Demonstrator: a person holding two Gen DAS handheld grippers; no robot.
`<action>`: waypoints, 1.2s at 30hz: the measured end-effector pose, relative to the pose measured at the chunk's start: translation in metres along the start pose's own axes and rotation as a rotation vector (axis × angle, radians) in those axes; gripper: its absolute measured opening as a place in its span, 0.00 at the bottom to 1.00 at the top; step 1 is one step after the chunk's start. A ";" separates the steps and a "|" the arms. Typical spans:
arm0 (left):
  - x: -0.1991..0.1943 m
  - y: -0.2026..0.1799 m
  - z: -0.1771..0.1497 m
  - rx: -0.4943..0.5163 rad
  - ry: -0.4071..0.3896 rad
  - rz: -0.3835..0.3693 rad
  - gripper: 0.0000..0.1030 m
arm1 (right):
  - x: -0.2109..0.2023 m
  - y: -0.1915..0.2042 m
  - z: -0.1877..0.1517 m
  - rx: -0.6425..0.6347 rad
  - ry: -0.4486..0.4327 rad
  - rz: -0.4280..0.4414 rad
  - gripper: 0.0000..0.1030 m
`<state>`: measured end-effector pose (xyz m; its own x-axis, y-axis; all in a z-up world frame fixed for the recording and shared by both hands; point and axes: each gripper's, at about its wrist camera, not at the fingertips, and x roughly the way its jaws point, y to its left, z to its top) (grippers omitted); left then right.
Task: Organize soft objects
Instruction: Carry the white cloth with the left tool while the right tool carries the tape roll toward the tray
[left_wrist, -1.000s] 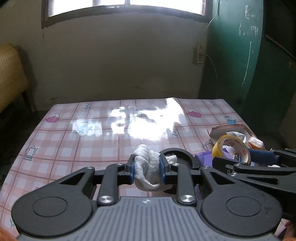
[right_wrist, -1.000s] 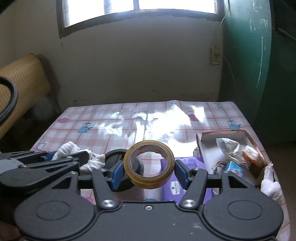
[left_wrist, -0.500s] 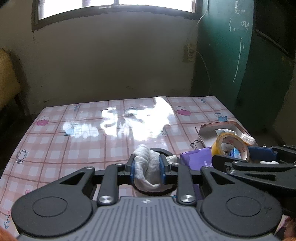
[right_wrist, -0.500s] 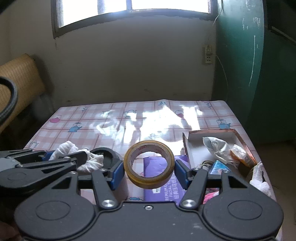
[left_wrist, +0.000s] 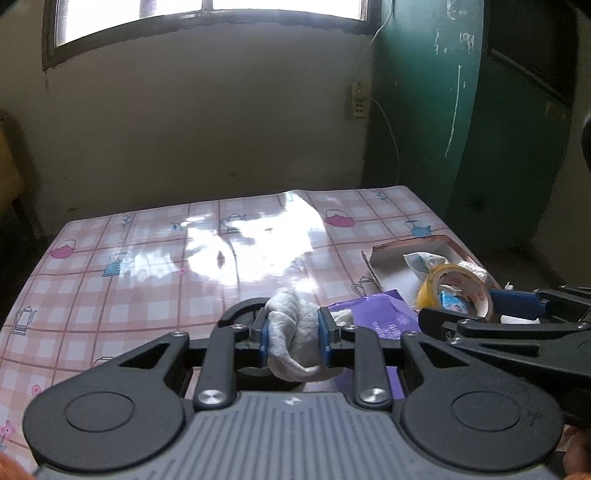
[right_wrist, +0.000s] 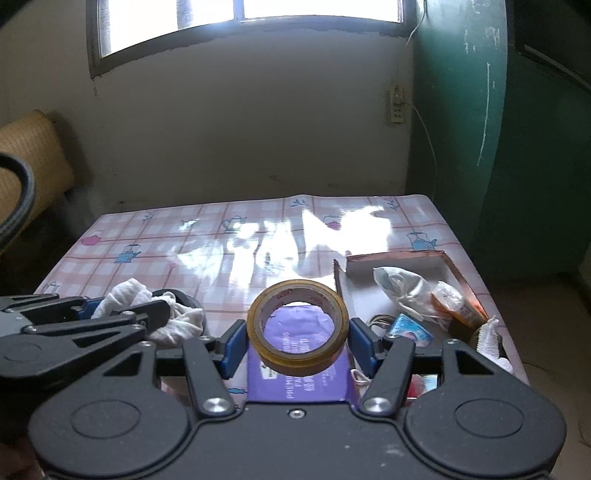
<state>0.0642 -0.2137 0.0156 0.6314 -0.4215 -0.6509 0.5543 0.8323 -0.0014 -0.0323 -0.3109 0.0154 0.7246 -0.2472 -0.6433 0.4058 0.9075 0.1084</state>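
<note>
The left hand-held gripper (left_wrist: 293, 341) is filling the lower half of the left wrist view, its blue pads squeezing a bunched white cloth (left_wrist: 295, 345) at the frame's centre, with folds bulging out above and below the pads. The right hand-held gripper (right_wrist: 298, 341) is occupying the bottom of the right wrist view, spread wide, with both blue pads pressing the outer sides of a roll of yellowish tape (right_wrist: 298, 328) standing on edge, its hole facing the camera.

Both are hovering over the surface (right_wrist: 207, 240), which is wearing a glossy pink checked cover printed with teapots and catching window glare in the middle of each frame. Beneath the tape, a purple packet (right_wrist: 299, 373) is lying flat at lower centre. At centre right, an open cardboard box (right_wrist: 391, 260) is sitting on the surface, holding a crumpled pale bag (right_wrist: 399, 282), an orange wrapper (right_wrist: 456, 301) and a small blue packet (right_wrist: 410, 328).

The right wrist view is showing the cloth's loose ends hanging past the left hand-held gripper at the left edge, along with another white rag (right_wrist: 489, 334) at the box's near right corner. The left wrist view is showing the tape from the side at right centre.
</note>
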 end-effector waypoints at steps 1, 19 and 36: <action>0.000 -0.001 0.000 0.001 0.000 -0.002 0.26 | 0.000 -0.002 0.000 0.001 0.001 -0.002 0.69; 0.007 -0.038 0.004 0.038 0.001 -0.049 0.27 | -0.003 -0.038 -0.003 0.019 0.006 -0.043 0.69; 0.011 -0.066 0.006 0.049 -0.001 -0.092 0.26 | -0.009 -0.065 -0.004 0.028 0.010 -0.070 0.69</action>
<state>0.0376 -0.2756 0.0125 0.5771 -0.4953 -0.6493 0.6353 0.7719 -0.0241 -0.0676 -0.3663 0.0107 0.6882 -0.3064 -0.6577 0.4708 0.8783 0.0834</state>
